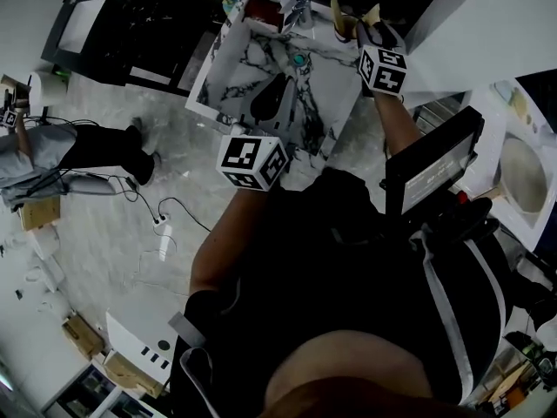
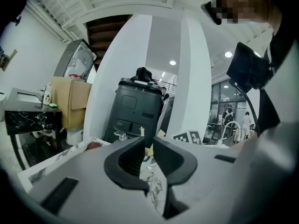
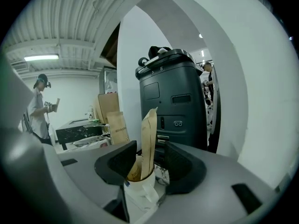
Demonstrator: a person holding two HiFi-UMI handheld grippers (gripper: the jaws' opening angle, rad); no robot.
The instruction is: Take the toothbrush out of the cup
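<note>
A white cup (image 3: 139, 191) holding brown paper toothbrush packets (image 3: 149, 136) stands between the jaws of my right gripper (image 3: 150, 158), which is open; the pads stand clear of the cup. In the head view the cup (image 1: 348, 26) sits at the far right corner of the marble table (image 1: 335, 85), just ahead of the right gripper (image 1: 360, 35) and its marker cube. My left gripper (image 1: 277, 92) hangs over the table's near middle. Its jaws (image 2: 148, 149) stand a narrow gap apart with nothing between them.
At the table's far edge are a red-brown object (image 1: 261, 9) and a metal fitting (image 1: 300, 11). A tall dark machine (image 3: 174, 101) rises behind the cup. A person (image 1: 43, 151) stands off to the left, with cables and a power strip (image 1: 164, 230) on the floor.
</note>
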